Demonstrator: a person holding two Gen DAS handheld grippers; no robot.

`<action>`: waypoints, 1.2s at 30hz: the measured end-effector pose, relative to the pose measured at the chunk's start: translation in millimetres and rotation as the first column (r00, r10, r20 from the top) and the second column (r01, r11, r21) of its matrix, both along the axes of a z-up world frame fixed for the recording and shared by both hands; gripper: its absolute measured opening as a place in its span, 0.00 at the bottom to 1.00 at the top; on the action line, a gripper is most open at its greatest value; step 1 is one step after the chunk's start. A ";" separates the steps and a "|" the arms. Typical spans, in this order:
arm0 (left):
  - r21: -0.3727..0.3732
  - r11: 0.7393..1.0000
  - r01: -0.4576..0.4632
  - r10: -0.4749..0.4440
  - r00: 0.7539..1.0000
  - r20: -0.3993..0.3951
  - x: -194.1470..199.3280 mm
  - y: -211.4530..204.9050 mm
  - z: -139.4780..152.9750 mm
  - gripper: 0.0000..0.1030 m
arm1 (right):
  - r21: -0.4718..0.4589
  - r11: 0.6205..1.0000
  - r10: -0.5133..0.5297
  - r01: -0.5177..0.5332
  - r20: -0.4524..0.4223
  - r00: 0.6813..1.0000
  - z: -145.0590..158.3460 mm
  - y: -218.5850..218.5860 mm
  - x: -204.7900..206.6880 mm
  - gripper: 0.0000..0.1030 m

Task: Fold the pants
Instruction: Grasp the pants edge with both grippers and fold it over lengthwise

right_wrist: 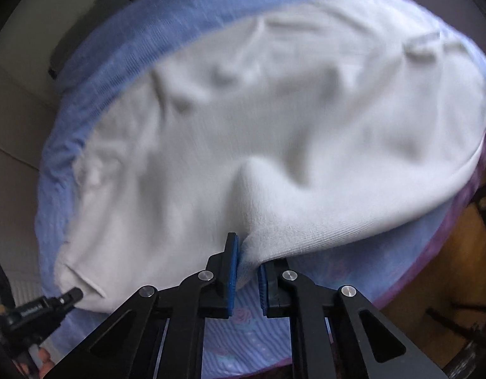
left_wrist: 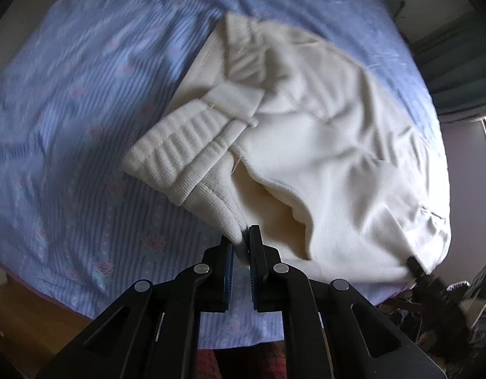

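Observation:
Cream-white pants (left_wrist: 322, 139) lie rumpled on a blue striped floral bedsheet (left_wrist: 69, 126). Their ribbed waistband (left_wrist: 180, 154) is folded over toward the left. My left gripper (left_wrist: 242, 241) is shut on the waistband's near corner and lifts it a little. In the right wrist view the pants (right_wrist: 274, 120) fill most of the frame. My right gripper (right_wrist: 247, 252) is shut on their near edge, pulling up a ridge of cloth. The right gripper also shows at the left wrist view's lower right (left_wrist: 416, 267). The left gripper shows at the right wrist view's lower left (right_wrist: 74, 293).
The bed's near edge (left_wrist: 85, 309) runs below the grippers, with wooden floor (left_wrist: 28, 325) beyond it. In the right wrist view, wooden floor (right_wrist: 457, 252) lies to the right and a pale wall (right_wrist: 15, 158) to the left. Dark furniture (left_wrist: 464, 63) stands past the bed's far right.

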State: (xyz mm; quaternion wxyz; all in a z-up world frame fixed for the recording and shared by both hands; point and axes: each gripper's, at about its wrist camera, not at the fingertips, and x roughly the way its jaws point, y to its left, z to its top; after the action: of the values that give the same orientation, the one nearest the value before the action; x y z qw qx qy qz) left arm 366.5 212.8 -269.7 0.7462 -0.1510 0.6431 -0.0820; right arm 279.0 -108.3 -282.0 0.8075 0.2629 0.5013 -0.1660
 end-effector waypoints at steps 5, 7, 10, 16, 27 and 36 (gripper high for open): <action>-0.009 1.000 0.022 -0.021 0.995 0.093 11.0 -2.5 35.5 0.09 | -0.031 0.999 0.025 -0.022 0.083 0.996 48.6 -10.5 28.4 0.12; -0.018 1.000 0.015 -0.013 0.992 0.122 22.5 -6.5 50.2 0.09 | -0.063 0.997 0.053 -0.047 0.101 0.993 64.2 -12.1 34.5 0.12; -0.031 1.000 0.005 0.000 0.988 0.157 45.1 -14.6 64.8 0.09 | -0.063 0.997 0.055 -0.047 0.130 0.990 82.5 -20.5 58.8 0.12; -0.034 0.999 -0.042 0.048 0.976 0.213 100.4 -28.5 85.2 0.08 | -0.085 0.992 0.107 -0.093 0.166 0.980 108.7 -36.9 126.0 0.12; 0.046 0.995 -0.086 0.078 0.985 0.156 239.1 -46.3 52.2 0.09 | -0.078 0.970 0.234 -0.231 0.032 0.972 70.6 -54.3 277.3 0.12; 0.195 0.974 -0.111 0.101 0.993 0.061 293.0 -57.4 -5.2 0.10 | -0.077 0.931 0.345 -0.356 -0.129 0.930 6.8 -44.8 355.3 0.12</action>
State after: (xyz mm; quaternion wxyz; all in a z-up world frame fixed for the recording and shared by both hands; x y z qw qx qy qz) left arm 659.5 155.4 -274.9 0.7768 -0.1079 0.6201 0.0185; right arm 634.3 -153.1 -275.2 0.8065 0.1189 0.5762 -0.0581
